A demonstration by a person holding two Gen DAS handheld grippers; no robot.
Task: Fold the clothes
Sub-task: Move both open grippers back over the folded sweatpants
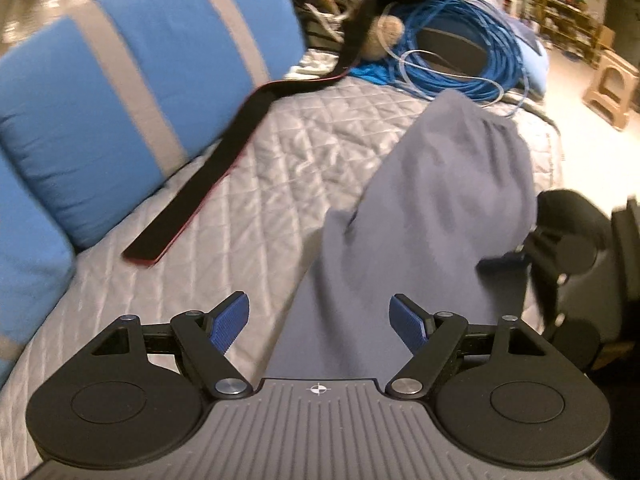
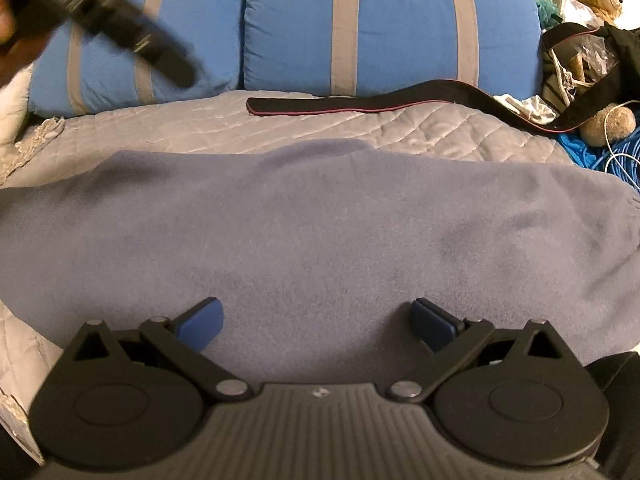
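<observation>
Both tools released: the left tool (image 1: 319,322) and right tool (image 2: 317,325) hang over the grey-blue fleece garment (image 2: 312,232) spread flat on the bed (image 2: 200,124), ready for folding.

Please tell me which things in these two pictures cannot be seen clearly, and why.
- Grey-blue garment: right wrist view, its near edge is hidden behind the right gripper.
- Right gripper in the left wrist view: blurred, cut by the edge.
- Shelves: too small.
- Black strap: far end lost in clutter.
</observation>
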